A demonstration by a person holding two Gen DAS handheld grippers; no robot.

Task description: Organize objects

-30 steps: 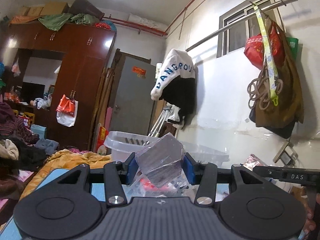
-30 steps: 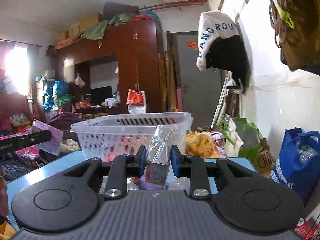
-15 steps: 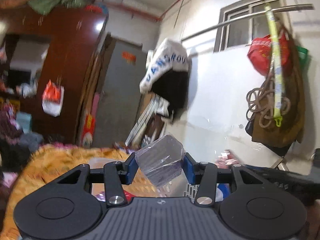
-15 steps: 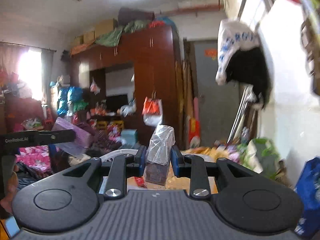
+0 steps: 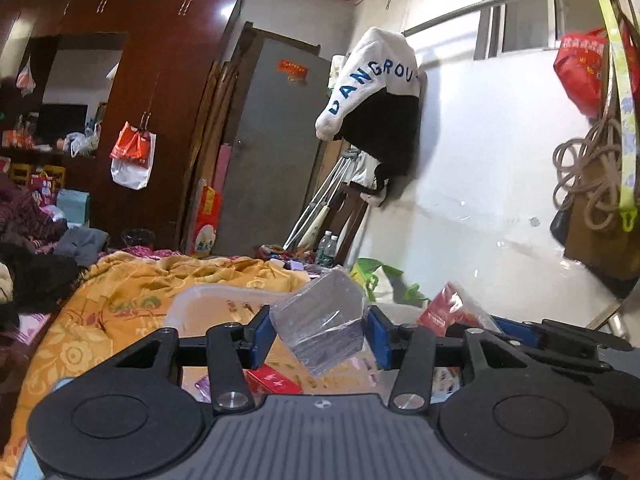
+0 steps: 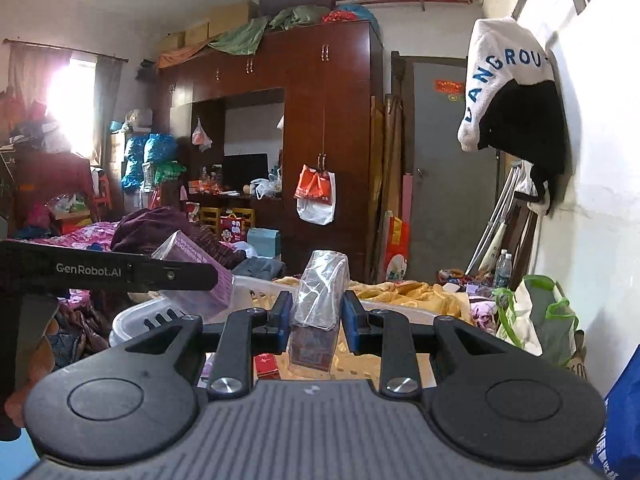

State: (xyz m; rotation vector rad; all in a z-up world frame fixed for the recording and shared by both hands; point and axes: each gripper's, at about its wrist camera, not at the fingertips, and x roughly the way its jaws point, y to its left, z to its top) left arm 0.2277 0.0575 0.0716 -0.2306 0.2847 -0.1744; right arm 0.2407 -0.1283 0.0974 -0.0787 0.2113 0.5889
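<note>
- We stood in a cluttered home bedroom: dark wardrobe [image 6: 324, 128] beside the grey door [image 6: 444, 176].
- An orange quilt [image 5: 132, 296] lay before that wardrobe.

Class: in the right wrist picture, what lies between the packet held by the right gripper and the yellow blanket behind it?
The far rim of the white basket crosses there, between the plastic-wrapped packet in the right gripper and the yellow blanket. The right wrist view shows it.

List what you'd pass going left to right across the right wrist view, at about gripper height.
Left gripper holding a purple box → right gripper holding a wrapped pack → yellow blanket → water bottles → green-handled bag.
</note>
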